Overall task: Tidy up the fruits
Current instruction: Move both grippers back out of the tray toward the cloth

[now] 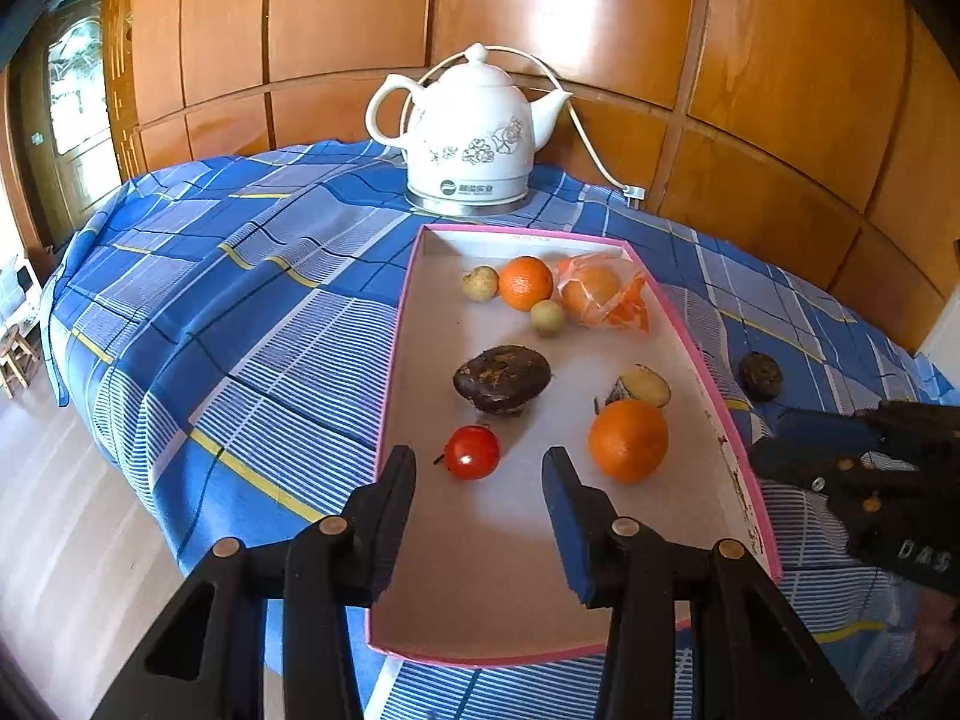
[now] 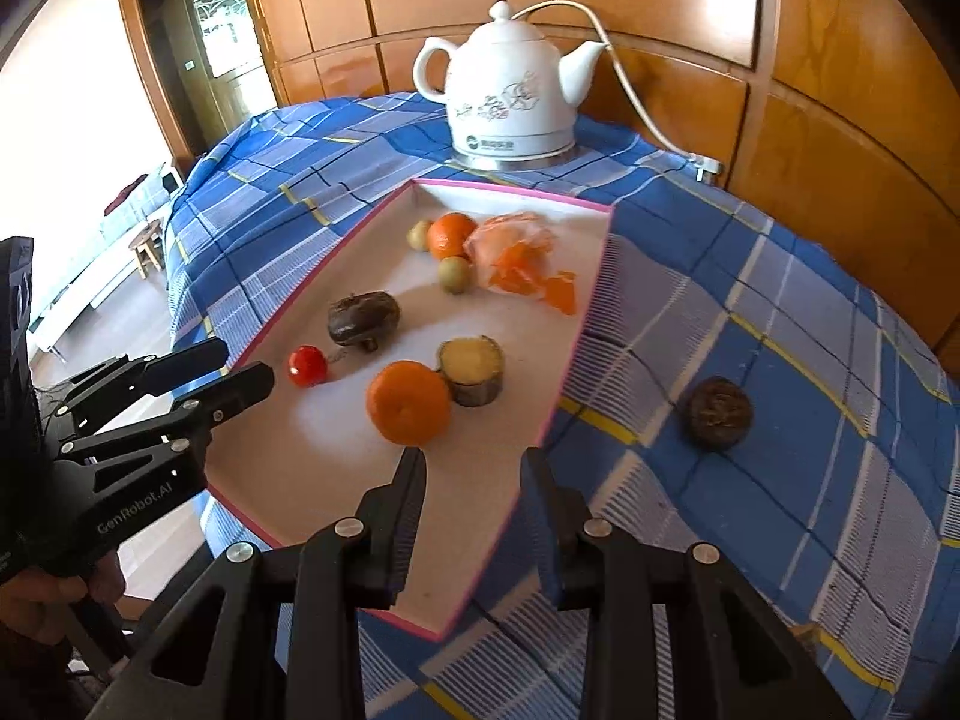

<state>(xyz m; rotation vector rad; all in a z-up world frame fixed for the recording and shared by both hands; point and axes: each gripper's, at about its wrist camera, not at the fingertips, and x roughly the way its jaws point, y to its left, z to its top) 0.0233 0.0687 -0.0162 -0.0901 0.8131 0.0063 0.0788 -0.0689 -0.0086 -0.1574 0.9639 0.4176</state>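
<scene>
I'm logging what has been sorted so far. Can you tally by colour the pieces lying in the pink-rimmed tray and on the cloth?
Orange, whole: 2
Orange, bagged with peel: 1
Red: 1
Yellow-green, small: 2
Dark brown, in the tray: 1
Dark brown, on the cloth: 1
Cut, pale face with dark skin: 1
Total: 9

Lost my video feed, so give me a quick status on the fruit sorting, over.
Left gripper and right gripper both open, empty, over the tray. One dark fruit on the cloth, outside the tray. Nothing blocking it.
</scene>
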